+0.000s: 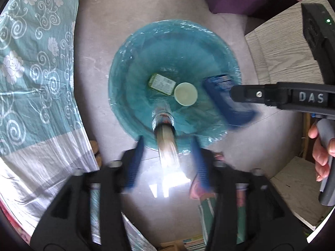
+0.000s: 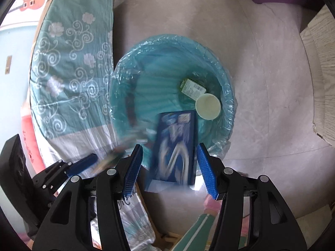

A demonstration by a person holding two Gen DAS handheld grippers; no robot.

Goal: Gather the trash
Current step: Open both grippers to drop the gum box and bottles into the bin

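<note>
A clear bottle (image 1: 165, 133) and a blue box (image 2: 175, 148) are dropping into the bag-lined bin (image 1: 125, 67) standing on the floor, where a green packet (image 1: 161, 83) and pale cup (image 1: 186, 94) are lying. Both the left gripper (image 1: 166, 161) and right gripper (image 2: 169, 167) are hanging over its near rim, jaws open and gripping nothing.

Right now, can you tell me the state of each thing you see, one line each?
Bin: upright, lined with a clear bag.
Bottle: blurred, between the left tongs' pads, none touching.
Blue box: blurred, between the right tongs' pads, untouched.
Green packet: lying in the bin.
Pale cup: in the bin, mouth up.
</note>
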